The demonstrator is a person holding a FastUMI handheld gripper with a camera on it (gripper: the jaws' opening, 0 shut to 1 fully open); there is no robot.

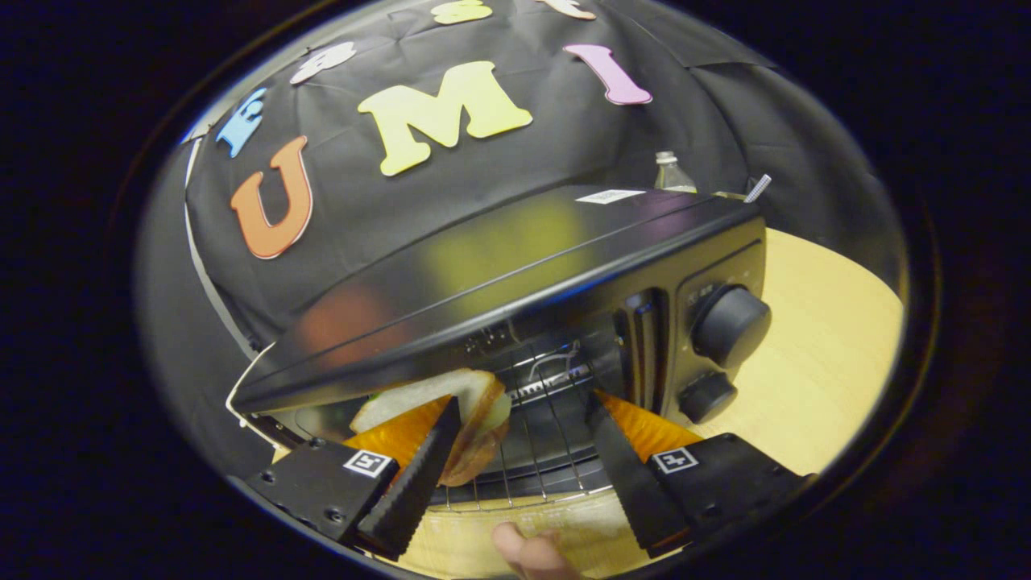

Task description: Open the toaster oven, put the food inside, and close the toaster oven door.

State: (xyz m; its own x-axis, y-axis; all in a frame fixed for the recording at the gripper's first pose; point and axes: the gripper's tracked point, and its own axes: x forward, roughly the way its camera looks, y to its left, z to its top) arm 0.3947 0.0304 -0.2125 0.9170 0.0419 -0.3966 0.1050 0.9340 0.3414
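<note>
Sandwich [463, 415] sits inside the toaster oven [515, 274] on the wire rack [548, 451], tipped up on edge, leaning at the left finger of the tongs [519, 419], just past its tip. Tongs spread wide, gripping nothing; the right finger is apart from the food. Risks, as a guess: pulling back could drag the sandwich off the rack if the left finger catches it; the tilted sandwich may topple or block the door. Door itself is out of sight, likely hanging below. Tongs pitch down into the cavity, rolled counterclockwise; a fingertip [523, 552] shows just behind them over the wooden surface [821, 362]. Knobs [729, 322] right of right finger.
</note>
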